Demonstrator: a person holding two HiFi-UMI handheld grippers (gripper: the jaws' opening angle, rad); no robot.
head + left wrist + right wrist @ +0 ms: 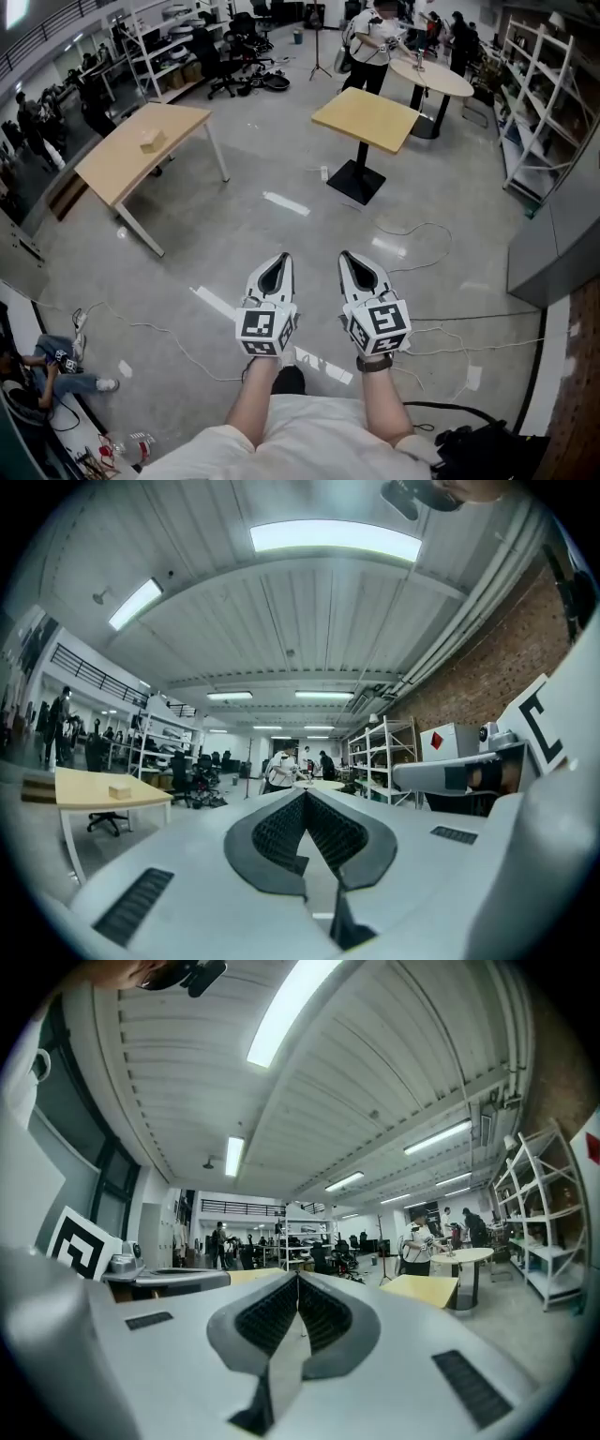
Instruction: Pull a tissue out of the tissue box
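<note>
A small tan box (153,141), perhaps the tissue box, sits on a long wooden table (122,164) far off at the upper left; it shows small in the left gripper view (119,790) too. No tissue is visible. My left gripper (281,256) and right gripper (346,254) are held side by side at waist height over the bare floor, pointing forward. Both are shut, jaws meeting at the tips with nothing between them, as the left gripper view (305,792) and the right gripper view (297,1276) show.
A square wooden pedestal table (367,119) stands straight ahead, a round table (431,77) with people behind it. Cables (412,246) trail over the grey floor. Shelving (539,103) lines the right wall. A person sits on the floor at the lower left (56,367).
</note>
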